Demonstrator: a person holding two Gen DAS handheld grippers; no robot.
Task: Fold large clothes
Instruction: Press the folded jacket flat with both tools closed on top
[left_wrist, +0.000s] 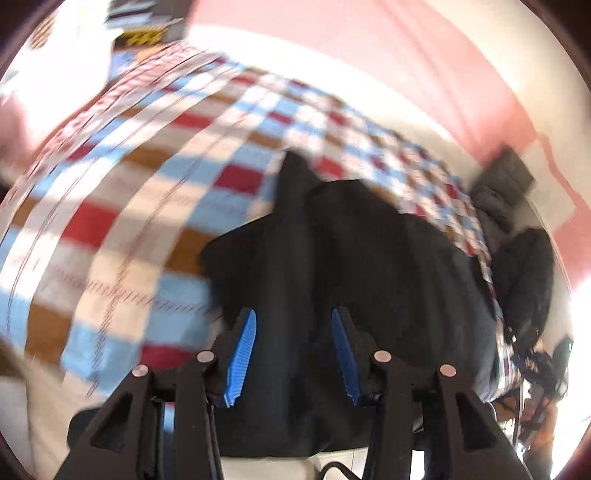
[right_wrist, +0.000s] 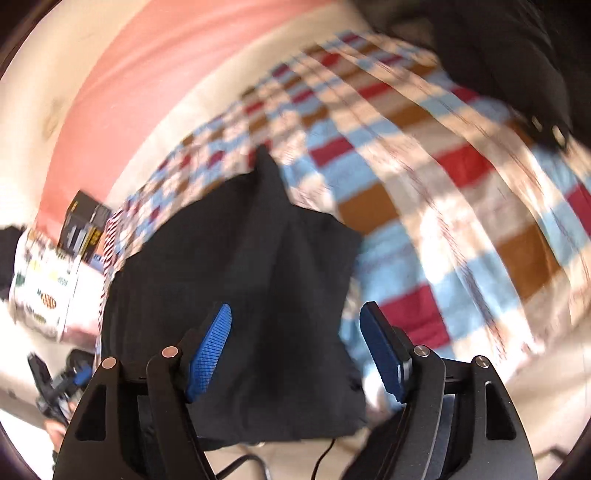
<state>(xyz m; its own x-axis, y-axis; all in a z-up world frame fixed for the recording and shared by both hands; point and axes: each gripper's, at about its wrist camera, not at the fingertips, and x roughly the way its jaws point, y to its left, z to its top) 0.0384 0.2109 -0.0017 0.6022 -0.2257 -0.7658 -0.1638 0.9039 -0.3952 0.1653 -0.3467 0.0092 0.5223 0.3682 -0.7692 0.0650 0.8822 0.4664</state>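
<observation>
Lying on the checked blanket (left_wrist: 122, 192) near its front edge, partly folded and rumpled: the black garment (left_wrist: 369, 258), with one dark fold rising to a point toward the blanket's middle. Hovering above it with blue pads (left_wrist: 242, 358) spread partway and nothing gripped between them: the left gripper (left_wrist: 293, 356). Hanging over the same black cloth with jaws spread wider still, likewise gripping nothing: the right gripper (right_wrist: 299, 350), both views blurring with motion.
</observation>
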